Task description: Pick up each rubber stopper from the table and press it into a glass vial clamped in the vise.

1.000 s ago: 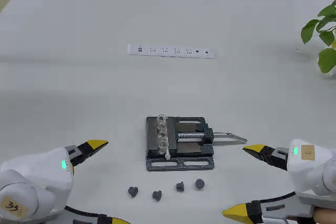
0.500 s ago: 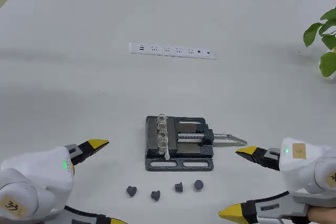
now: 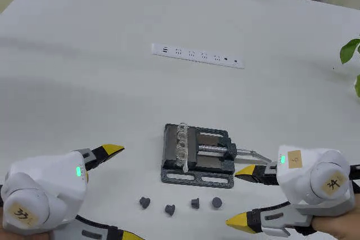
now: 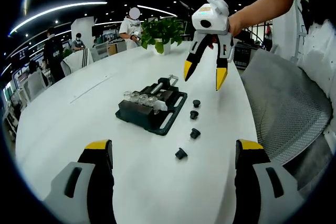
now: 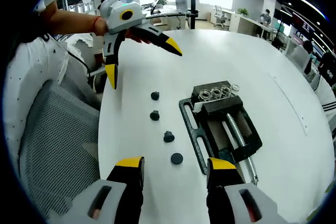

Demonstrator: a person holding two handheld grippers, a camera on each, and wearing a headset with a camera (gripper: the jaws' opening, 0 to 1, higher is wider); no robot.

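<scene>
A black vise (image 3: 214, 158) on the white table (image 3: 84, 82) clamps a row of clear glass vials (image 3: 182, 140). Several dark rubber stoppers lie in a line in front of it, from the leftmost (image 3: 144, 202) to the rightmost (image 3: 217, 202). My left gripper (image 3: 117, 192) is open at the lower left, apart from the stoppers. My right gripper (image 3: 241, 197) is open just right of the rightmost stopper. In the right gripper view, my open right gripper (image 5: 175, 163) frames the nearest stopper (image 5: 177, 158), with the vise (image 5: 220, 119) beyond. In the left gripper view, my left gripper (image 4: 173, 146) stands wide before the stoppers (image 4: 195, 133) and vise (image 4: 152, 111).
A white power strip (image 3: 197, 55) lies far behind the vise. A green plant (image 3: 351, 54) stands at the right edge. Mesh chairs (image 4: 283, 103) stand off the table's near edge. People stand in the background of the left gripper view.
The head camera has shifted. My right gripper has moved left, closer to the vise handle and the rightmost stopper. The left gripper has kept its place.
</scene>
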